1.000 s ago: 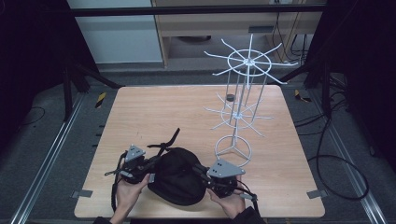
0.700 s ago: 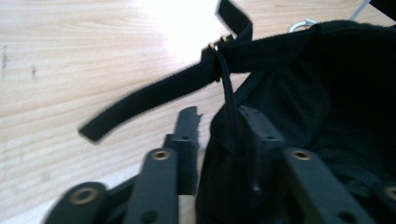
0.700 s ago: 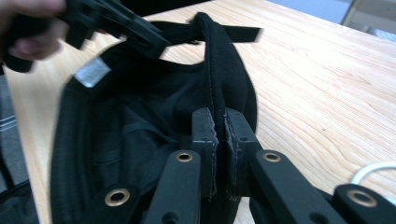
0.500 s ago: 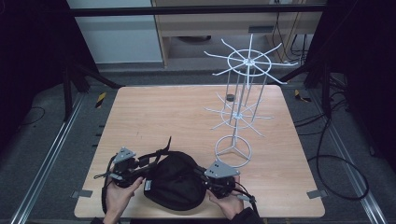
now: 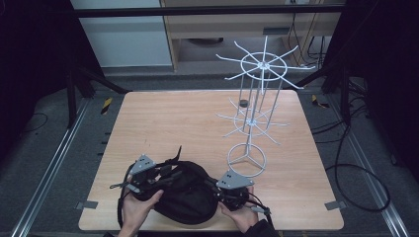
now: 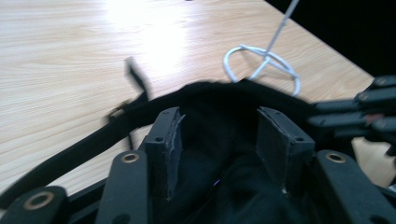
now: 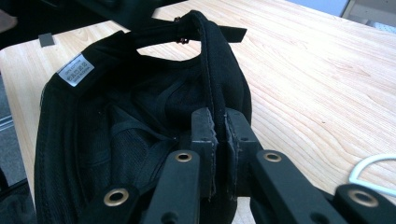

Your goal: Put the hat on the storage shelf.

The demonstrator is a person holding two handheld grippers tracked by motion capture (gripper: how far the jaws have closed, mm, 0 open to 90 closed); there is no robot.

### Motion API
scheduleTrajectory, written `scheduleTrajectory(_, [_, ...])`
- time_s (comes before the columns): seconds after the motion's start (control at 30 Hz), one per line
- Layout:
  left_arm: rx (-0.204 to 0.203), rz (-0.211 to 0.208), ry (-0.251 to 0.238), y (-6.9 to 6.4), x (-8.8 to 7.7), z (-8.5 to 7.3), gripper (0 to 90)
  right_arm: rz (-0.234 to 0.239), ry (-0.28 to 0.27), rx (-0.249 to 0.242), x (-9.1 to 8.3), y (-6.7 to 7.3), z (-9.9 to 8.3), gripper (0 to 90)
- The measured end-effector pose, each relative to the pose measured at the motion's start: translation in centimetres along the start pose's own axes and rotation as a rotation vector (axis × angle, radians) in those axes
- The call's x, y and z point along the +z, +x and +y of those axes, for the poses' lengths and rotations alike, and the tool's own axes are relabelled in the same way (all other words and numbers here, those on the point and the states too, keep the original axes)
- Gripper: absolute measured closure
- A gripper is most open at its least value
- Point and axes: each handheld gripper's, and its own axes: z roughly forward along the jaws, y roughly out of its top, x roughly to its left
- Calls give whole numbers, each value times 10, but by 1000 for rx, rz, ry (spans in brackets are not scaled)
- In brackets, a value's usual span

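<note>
Black fabric cap (image 5: 185,195) lay upside down at table (image 5: 197,123) near edge. Right gripper (image 7: 219,123) pinched rim; left gripper (image 6: 217,140) jaws just opened, nothing clamped. Best regrip strap side before lifting.

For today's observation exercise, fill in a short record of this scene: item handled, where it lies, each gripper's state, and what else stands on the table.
item: black cap, lying upside down
place: near edge of the wooden table
left gripper: jaws have just been opening; open over the cap, pads clear of the cloth
right gripper: shut on the cap's rim
other: white wire rack, its ring base beside the cap
</note>
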Motion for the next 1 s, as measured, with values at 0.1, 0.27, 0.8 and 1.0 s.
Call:
scheduleTrajectory(0.1, [-12,-21,0,-5,9,3,450,8,1,-7,0,1,-1,836])
scheduleTrajectory(0.27, [-40,-8,6,-8,20,2,412,13,0,-14,1,3,-1,834])
scheduleTrajectory(0.8, [-77,50,43,-11,36,0,461,94,6,-58,9,14,-3,830])
scheduleTrajectory(1.0, [-99,11,52,-11,38,-1,633,120,9,-47,11,15,-3,766])
